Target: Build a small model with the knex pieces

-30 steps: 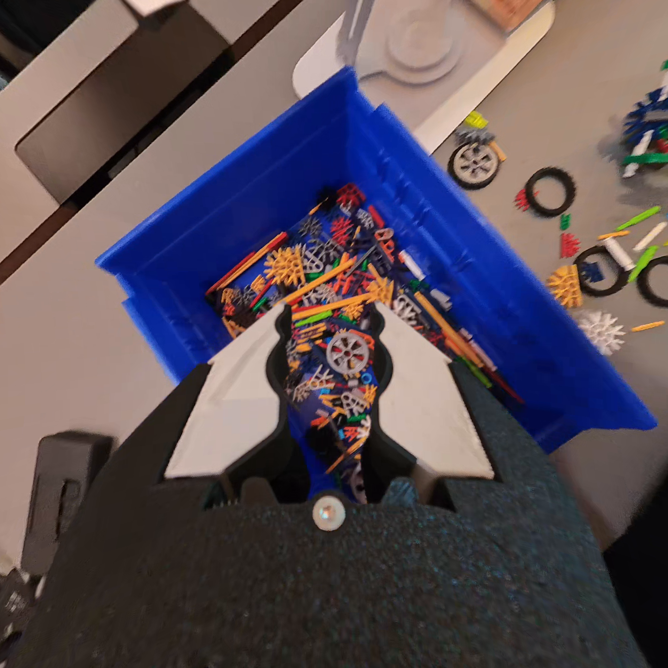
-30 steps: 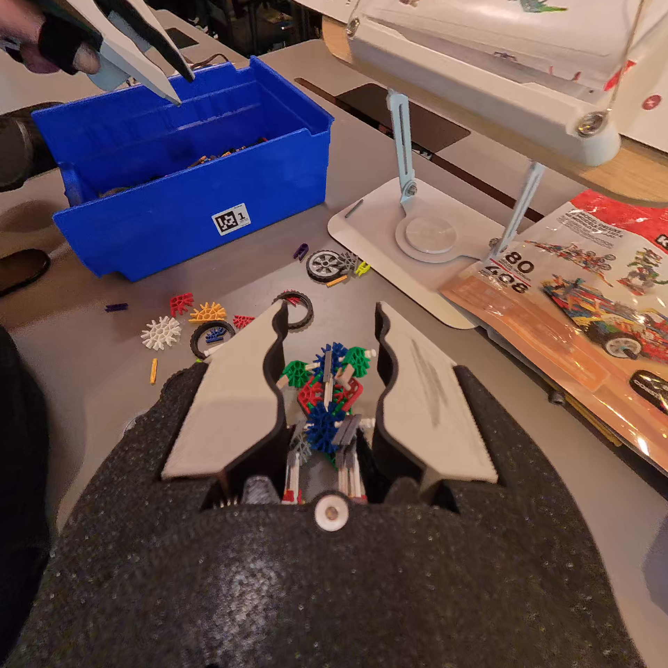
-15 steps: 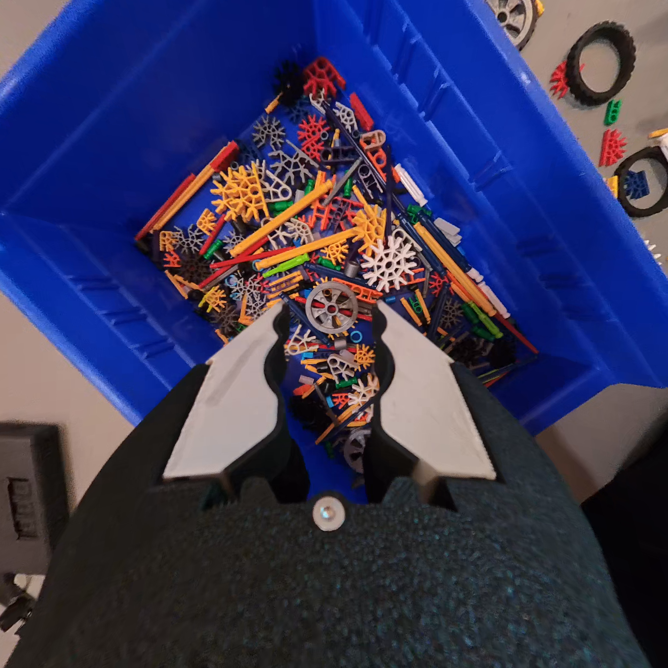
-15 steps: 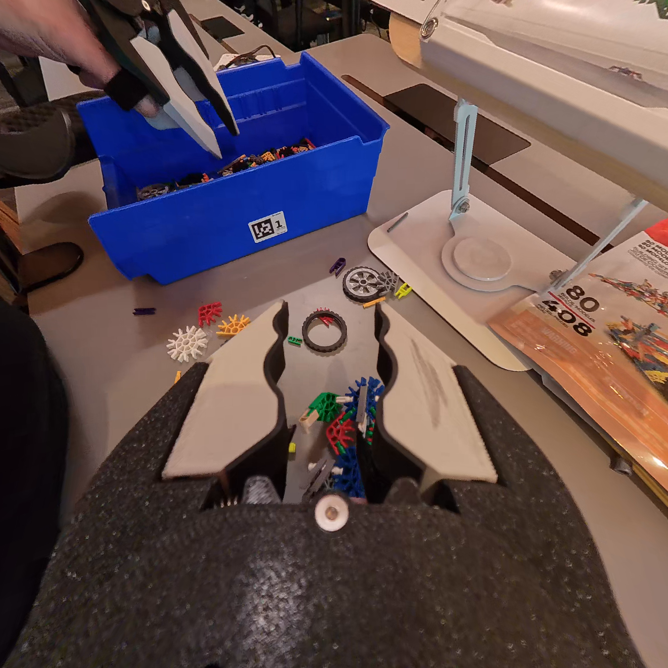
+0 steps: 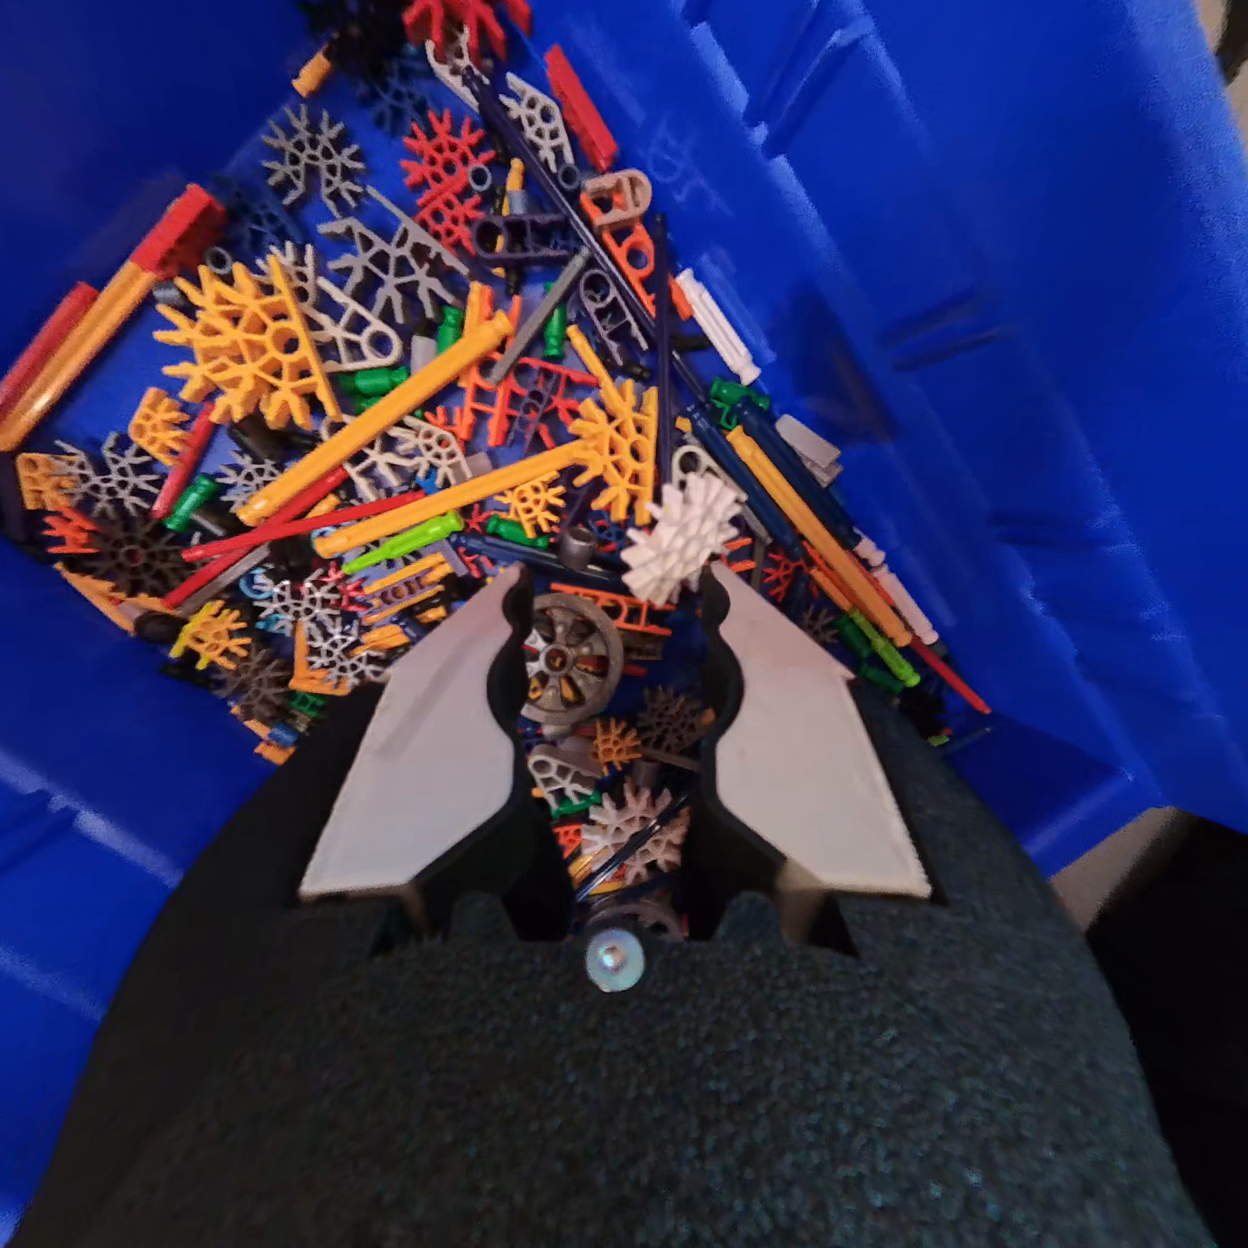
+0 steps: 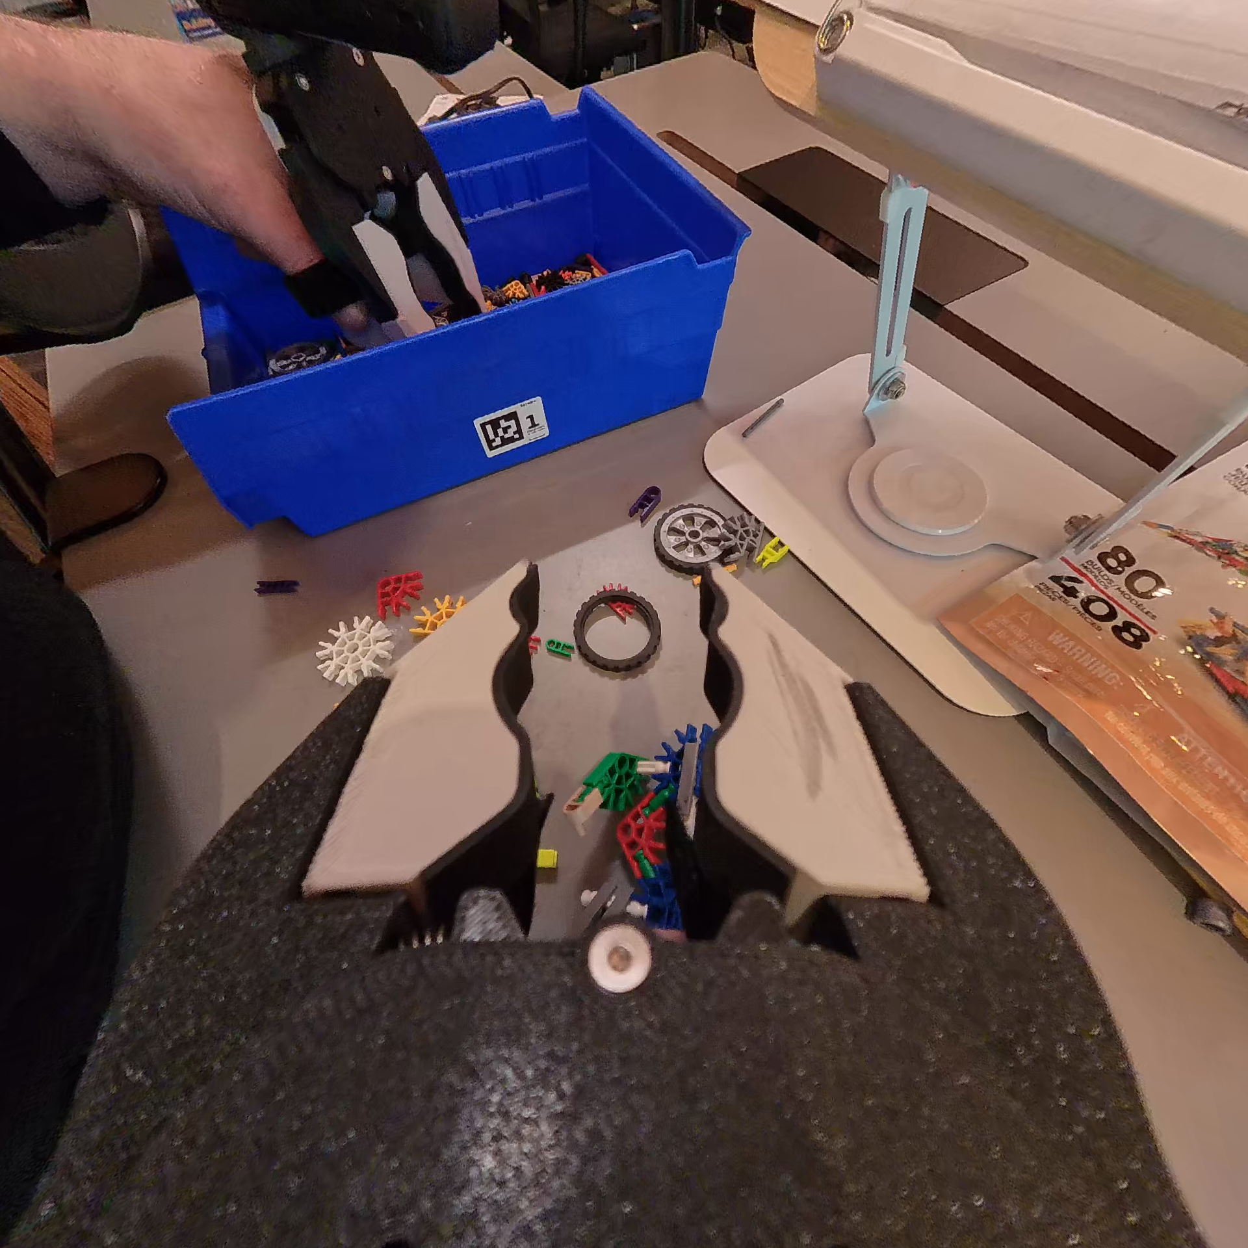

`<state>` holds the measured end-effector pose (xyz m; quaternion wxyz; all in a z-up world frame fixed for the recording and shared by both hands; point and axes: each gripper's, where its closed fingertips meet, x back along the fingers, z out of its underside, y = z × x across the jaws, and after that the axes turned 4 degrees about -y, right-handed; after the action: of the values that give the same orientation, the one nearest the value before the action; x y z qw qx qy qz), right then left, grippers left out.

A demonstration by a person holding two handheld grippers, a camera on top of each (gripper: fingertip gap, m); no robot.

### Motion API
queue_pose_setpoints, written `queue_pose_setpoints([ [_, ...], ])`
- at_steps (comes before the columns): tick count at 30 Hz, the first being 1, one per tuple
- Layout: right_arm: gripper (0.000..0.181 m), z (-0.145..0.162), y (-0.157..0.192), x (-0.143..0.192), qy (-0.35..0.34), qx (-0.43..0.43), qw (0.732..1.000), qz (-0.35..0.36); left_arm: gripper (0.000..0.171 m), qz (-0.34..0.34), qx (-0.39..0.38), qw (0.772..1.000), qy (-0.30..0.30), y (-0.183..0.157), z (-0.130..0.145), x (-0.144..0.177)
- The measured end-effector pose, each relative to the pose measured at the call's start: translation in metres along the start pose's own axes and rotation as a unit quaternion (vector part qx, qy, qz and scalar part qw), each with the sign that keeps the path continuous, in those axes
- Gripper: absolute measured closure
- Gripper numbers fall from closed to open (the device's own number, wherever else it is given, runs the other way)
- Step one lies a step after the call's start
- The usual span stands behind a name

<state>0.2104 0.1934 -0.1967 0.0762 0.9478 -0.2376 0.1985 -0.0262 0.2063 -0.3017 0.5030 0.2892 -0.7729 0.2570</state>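
Observation:
My left gripper (image 5: 613, 581) is open and low inside the blue bin (image 5: 1013, 270), just above a pile of small plastic construction pieces. A grey spoked wheel hub (image 5: 573, 665) lies between its fingers, close to the left finger. A white snowflake connector (image 5: 679, 540) lies by the right fingertip. My right gripper (image 6: 618, 574) is open over the grey table. A small assembly of blue, green and red pieces (image 6: 641, 803) lies between its fingers, against the right finger. In the right wrist view a hand holds the left gripper (image 6: 405, 270) down in the bin (image 6: 439, 432).
Loose on the table ahead of the right gripper are a black tyre (image 6: 616, 631), a wheel with a grey hub (image 6: 690, 537), a white snowflake connector (image 6: 354, 648), and red (image 6: 400, 593) and yellow (image 6: 439, 613) connectors. A white stand base (image 6: 810, 459) and a printed bag (image 6: 1114, 662) are at the right. Tip to tip, the grippers are about 25 centimetres apart.
My left gripper has dropped from above the bin down into it, closing in on the grey wheel hub. The small assembly now sits deeper between the right gripper's fingers, toward the right finger.

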Motion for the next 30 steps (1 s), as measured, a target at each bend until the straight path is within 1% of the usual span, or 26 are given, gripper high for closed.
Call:
queue_pose_setpoints([
  [2,0.134,0.002,0.0,0.0,0.001,-0.002,1.0,0.0,0.134,0.013,0.001,1.0,0.0,-0.007,0.003,0.0],
  [4,0.134,0.002,-0.001,0.0,0.002,-0.003,1.0,-0.001,0.138,0.03,-0.003,0.999,0.018,-0.017,0.011,-0.002],
  [5,0.134,0.003,-0.002,-0.001,0.002,-0.004,1.0,-0.001,0.145,0.031,-0.008,0.999,0.022,-0.019,0.014,-0.002],
  [6,0.134,0.003,-0.002,-0.001,0.002,-0.004,1.0,-0.001,0.148,0.033,-0.011,0.999,0.027,-0.022,0.018,-0.002],
  [10,0.134,0.001,-0.001,-0.003,0.001,-0.002,1.0,-0.004,0.152,0.046,-0.008,0.998,0.032,-0.029,0.023,0.004],
  [13,0.134,0.001,-0.001,-0.006,0.002,-0.001,1.0,-0.006,0.151,0.037,-0.004,0.999,0.021,-0.026,0.019,0.012],
  [19,0.134,-0.002,0.001,-0.008,-0.001,0.002,1.0,-0.009,0.139,0.001,0.008,1.0,-0.01,-0.011,0.007,0.015],
  [22,0.134,-0.002,0.001,-0.008,-0.001,0.002,1.0,-0.008,0.139,-0.025,-0.002,0.999,-0.029,-0.002,-0.003,0.014],
  [27,0.134,0.0,0.0,-0.006,-0.001,-0.001,1.0,-0.006,0.139,-0.026,-0.006,0.999,-0.03,0.003,-0.011,0.004],
  [30,0.134,0.0,-0.001,-0.006,-0.001,-0.002,1.0,-0.006,0.132,-0.016,-0.006,1.0,-0.024,0.0,-0.012,-0.001],
])
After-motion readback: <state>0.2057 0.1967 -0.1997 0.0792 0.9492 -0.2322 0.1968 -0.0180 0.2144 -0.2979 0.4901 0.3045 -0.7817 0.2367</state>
